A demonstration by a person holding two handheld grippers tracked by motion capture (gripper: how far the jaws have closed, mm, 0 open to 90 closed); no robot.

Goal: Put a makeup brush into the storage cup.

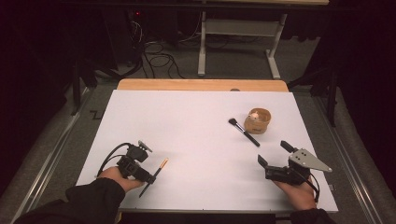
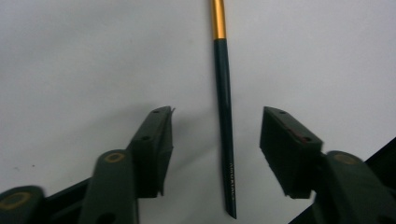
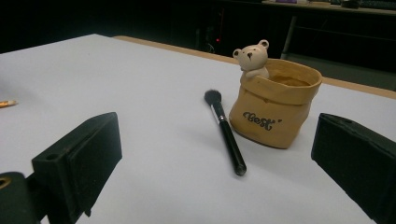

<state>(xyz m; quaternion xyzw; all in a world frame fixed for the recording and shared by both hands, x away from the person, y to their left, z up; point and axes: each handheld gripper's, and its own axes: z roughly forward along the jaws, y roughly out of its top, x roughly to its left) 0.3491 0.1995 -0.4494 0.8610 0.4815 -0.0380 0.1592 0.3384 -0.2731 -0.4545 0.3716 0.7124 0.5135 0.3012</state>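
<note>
Your left claw (image 2: 215,156) sits low over the white worktop (image 1: 196,121), its jaws spread on either side of the slim dark-handled brush (image 2: 223,116) without touching it. The brush lies flat, well left of the bear pot (image 1: 258,120). Your right claw (image 1: 276,154) rests gaping wide, near the pot, with the black makeup brush (image 1: 243,132) just beside the pot.

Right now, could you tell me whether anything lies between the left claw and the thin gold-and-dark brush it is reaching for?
Nothing visible does. The thin brush lies on the white table between the left claw's two open jaws, with bare surface on either side of its dark handle. Neither pad touches it yet.
</note>
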